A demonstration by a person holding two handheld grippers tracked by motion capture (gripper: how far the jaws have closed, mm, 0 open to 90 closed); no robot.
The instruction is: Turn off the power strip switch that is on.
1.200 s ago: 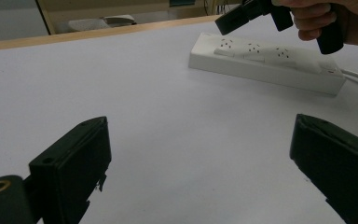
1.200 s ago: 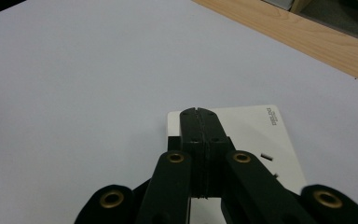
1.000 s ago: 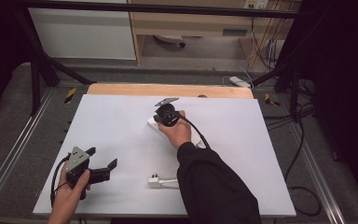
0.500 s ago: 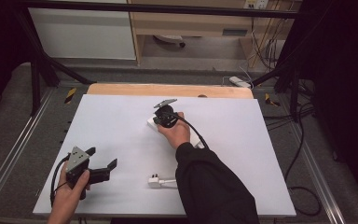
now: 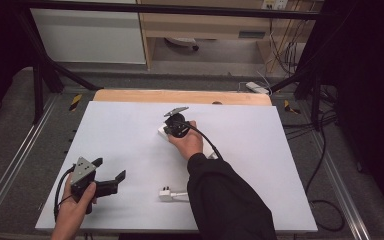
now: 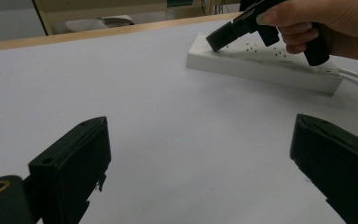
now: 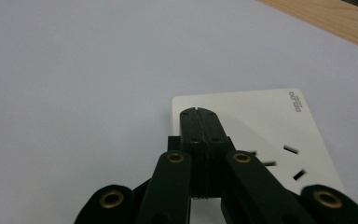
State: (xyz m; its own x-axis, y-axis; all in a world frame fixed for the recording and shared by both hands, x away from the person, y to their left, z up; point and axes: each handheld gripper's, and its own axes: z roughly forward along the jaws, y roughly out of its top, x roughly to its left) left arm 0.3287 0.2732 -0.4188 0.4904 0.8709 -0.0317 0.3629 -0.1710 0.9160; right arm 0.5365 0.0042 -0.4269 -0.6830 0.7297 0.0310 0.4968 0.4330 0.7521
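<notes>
R tongs (image 7: pixel 199 114) clenched on power strip (image 7: pixel 261 126) | L tongs (image 6: pixel 200 168) released | white table (image 5: pixel 280 150)

In front of the left gripper (image 5: pixel 111 176) the white table (image 5: pixel 280 150) is bare and a hand could pass freely up to the power strip (image 6: pixel 261 70). This strip lies across the way, with the right gripper (image 6: pixel 216 41) pressed together above its end. Just to the right of the left gripper lies a white plug (image 5: pixel 167 194), and beyond it the person's sleeve (image 5: pixel 225 200) blocks the way.
</notes>
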